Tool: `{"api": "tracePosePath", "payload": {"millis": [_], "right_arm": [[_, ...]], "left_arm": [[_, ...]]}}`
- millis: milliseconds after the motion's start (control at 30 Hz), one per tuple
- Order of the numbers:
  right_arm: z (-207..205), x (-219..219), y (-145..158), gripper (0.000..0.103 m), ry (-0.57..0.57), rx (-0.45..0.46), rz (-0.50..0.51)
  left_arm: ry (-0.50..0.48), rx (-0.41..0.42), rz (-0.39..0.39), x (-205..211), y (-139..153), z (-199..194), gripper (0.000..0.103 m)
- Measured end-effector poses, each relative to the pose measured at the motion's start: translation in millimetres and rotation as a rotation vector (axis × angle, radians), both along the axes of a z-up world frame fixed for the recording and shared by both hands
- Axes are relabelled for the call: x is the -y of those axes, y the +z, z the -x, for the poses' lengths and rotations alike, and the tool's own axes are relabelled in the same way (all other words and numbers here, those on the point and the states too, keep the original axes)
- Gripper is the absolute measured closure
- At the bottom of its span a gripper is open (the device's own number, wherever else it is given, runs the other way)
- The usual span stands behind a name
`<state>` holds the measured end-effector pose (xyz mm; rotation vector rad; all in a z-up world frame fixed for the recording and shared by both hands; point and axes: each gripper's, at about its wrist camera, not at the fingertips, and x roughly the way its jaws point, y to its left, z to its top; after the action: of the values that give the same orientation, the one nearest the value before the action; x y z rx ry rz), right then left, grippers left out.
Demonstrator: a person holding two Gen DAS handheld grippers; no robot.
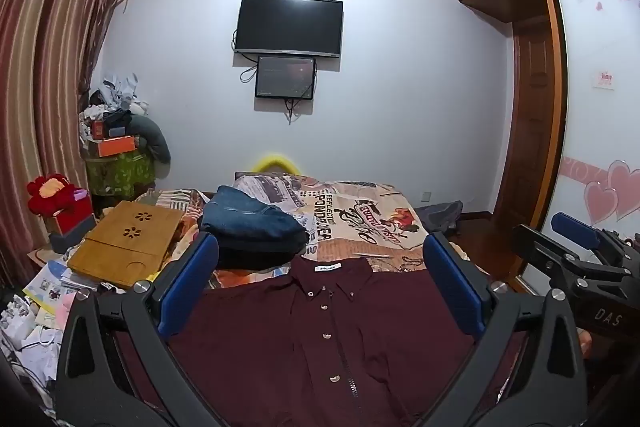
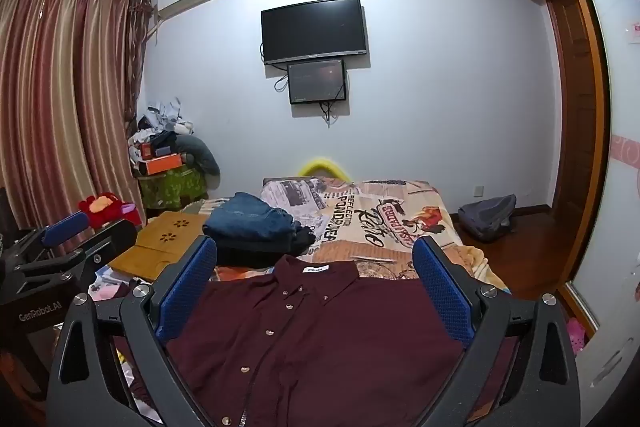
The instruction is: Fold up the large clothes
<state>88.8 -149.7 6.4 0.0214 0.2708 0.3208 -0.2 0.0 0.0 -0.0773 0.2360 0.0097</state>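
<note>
Dark maroon button-up shirt (image 1: 320,327) lies flat, front up, at bed's (image 1: 372,223) near edge. Left gripper (image 1: 320,283) & right gripper (image 2: 316,283) both spread wide, holding nothing. Best pinch sleeves/shoulder edges evenly, w/o bunching.

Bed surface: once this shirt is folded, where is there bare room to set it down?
Free: the printed bedspread beyond the maroon shirt's collar, right of the folded jeans stack, out to the bed's right edge. Crowded: left side, with the bamboo lap tray and loose papers.
</note>
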Motion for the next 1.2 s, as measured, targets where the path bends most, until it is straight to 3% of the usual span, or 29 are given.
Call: {"api": "tracePosePath", "payload": {"millis": [1200], "right_arm": [[-10.4,-4.0,-6.4,0.005,0.002,-0.044,0.011]], "left_arm": [[0.025,-0.034,0.015,-9.1,-9.1,-4.1,0.0]]}}
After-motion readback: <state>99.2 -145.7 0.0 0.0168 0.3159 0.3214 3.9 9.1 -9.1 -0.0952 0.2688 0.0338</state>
